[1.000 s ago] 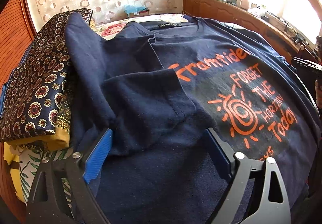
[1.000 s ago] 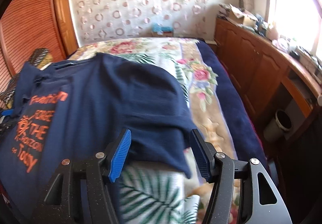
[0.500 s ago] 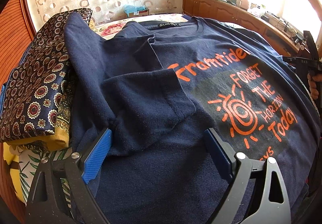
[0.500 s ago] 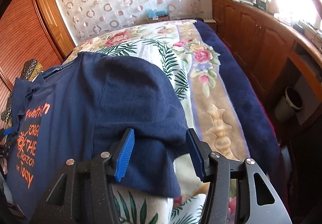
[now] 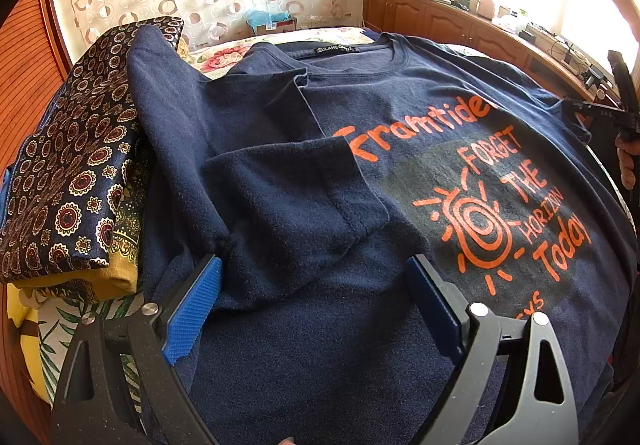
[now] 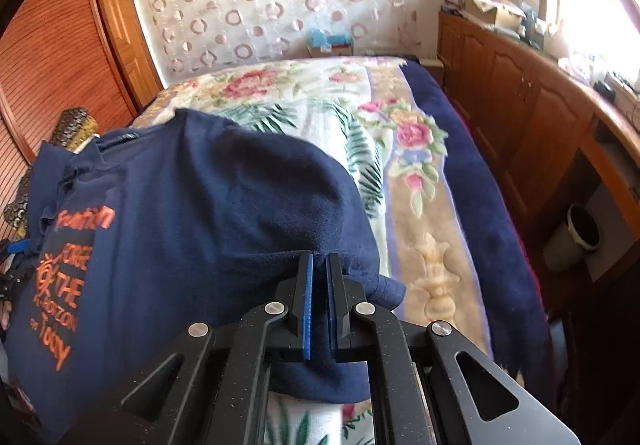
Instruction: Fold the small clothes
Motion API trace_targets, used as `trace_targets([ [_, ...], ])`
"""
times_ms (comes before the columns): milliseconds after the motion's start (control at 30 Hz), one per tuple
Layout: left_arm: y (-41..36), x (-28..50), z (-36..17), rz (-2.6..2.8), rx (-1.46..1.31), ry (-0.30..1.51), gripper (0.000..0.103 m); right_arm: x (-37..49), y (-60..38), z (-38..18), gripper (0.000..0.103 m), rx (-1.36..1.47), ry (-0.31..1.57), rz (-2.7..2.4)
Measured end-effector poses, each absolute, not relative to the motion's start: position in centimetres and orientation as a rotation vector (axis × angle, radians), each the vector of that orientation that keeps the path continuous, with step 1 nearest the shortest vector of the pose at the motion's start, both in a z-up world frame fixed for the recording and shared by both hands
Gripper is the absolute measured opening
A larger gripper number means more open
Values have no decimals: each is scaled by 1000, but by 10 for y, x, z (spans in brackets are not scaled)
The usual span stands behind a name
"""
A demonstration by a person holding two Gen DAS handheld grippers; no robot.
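A navy T-shirt (image 5: 400, 117) with orange print lies face up on the bed; its left sleeve (image 5: 288, 197) is folded inward over the chest. My left gripper (image 5: 316, 285) is open and hovers just above the shirt below that folded sleeve, holding nothing. In the right wrist view the shirt (image 6: 192, 213) spreads to the left, and my right gripper (image 6: 318, 265) is shut on the shirt's right sleeve at its edge. The right gripper also shows at the far right of the left wrist view (image 5: 616, 113).
Folded patterned clothes (image 5: 76, 165) are stacked left of the shirt. The floral bedspread (image 6: 420, 173) extends to the right. A wooden cabinet (image 6: 528, 117) runs along the right side, with a bin (image 6: 576, 237) on the floor. A wooden sliding door (image 6: 52, 61) stands at the left.
My right gripper has closed on the shirt's right sleeve; it was open around it before. My left gripper has stayed open and nearly still.
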State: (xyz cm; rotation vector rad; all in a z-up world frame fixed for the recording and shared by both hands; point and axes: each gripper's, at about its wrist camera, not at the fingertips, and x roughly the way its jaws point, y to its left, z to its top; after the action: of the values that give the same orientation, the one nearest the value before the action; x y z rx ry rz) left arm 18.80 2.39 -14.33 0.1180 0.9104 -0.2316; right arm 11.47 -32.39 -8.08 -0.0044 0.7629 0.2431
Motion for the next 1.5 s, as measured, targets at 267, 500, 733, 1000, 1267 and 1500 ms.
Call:
trace_targets([
  [267, 24, 188, -143, -231, 118, 911, 93, 75, -267, -44, 5, -171, 599, 312],
  [500, 23, 188, -143, -231, 124, 909, 93, 65, -219, -80, 6, -245, 662, 434],
  [733, 21, 169, -116, -198, 131, 803, 93, 67, -228, -106, 18, -200, 705, 444],
  [1000, 4, 133, -60, -227, 29, 611, 93, 32, -258, -86, 42, -143, 628, 428],
  [1267, -20, 113, -30, -305, -2, 547, 93, 60, -287, -106, 42, -91, 687, 322],
  [1500, -31, 110, -36, -326, 5, 568, 93, 122, -279, -127, 42, -55, 773, 267],
])
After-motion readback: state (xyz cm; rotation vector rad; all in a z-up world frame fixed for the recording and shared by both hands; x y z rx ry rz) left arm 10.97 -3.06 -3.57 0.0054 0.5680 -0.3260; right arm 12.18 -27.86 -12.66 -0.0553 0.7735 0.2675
